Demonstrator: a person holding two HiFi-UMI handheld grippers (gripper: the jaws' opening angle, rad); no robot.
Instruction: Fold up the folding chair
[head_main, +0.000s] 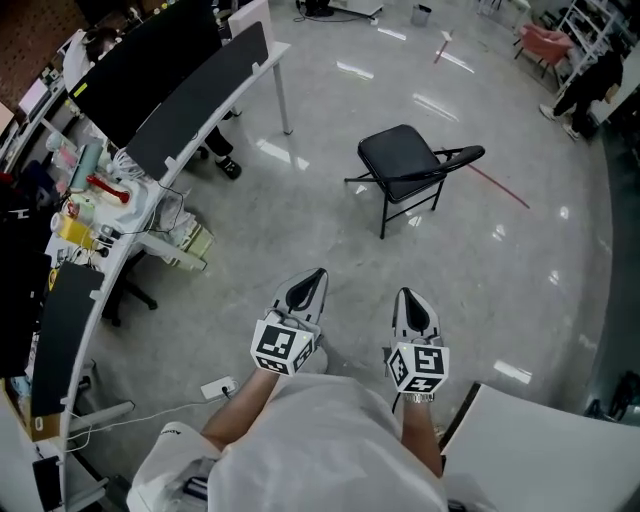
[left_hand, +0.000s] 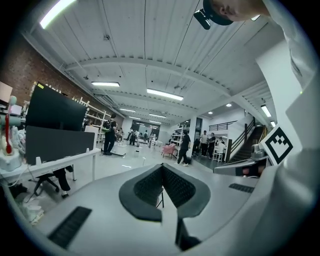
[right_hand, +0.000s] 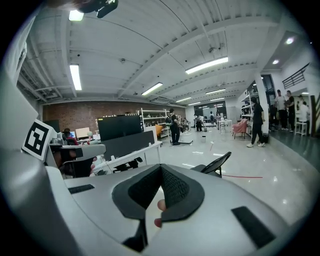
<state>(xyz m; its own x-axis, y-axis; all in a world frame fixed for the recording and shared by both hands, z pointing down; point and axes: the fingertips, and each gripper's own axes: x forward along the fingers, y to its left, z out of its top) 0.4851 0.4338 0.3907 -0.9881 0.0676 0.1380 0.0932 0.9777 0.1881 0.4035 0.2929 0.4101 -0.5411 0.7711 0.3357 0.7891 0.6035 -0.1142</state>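
Note:
A black folding chair (head_main: 405, 162) stands unfolded on the grey floor, some way ahead of both grippers. My left gripper (head_main: 312, 280) and right gripper (head_main: 408, 298) are held side by side in front of the person, pointing toward the chair and apart from it. Both are shut with nothing between the jaws. In the right gripper view the chair's backrest (right_hand: 216, 163) shows just past the shut gripper (right_hand: 161, 172), to its right. In the left gripper view the shut gripper (left_hand: 161, 172) hides most of the chair; only a thin leg (left_hand: 162, 199) shows.
A long curved white desk (head_main: 262, 68) with black screens and clutter runs along the left. A white tabletop (head_main: 540, 455) is at the bottom right. A red tape line (head_main: 500, 186) crosses the floor behind the chair. A pink chair (head_main: 545, 42) and a person (head_main: 590, 85) are far right.

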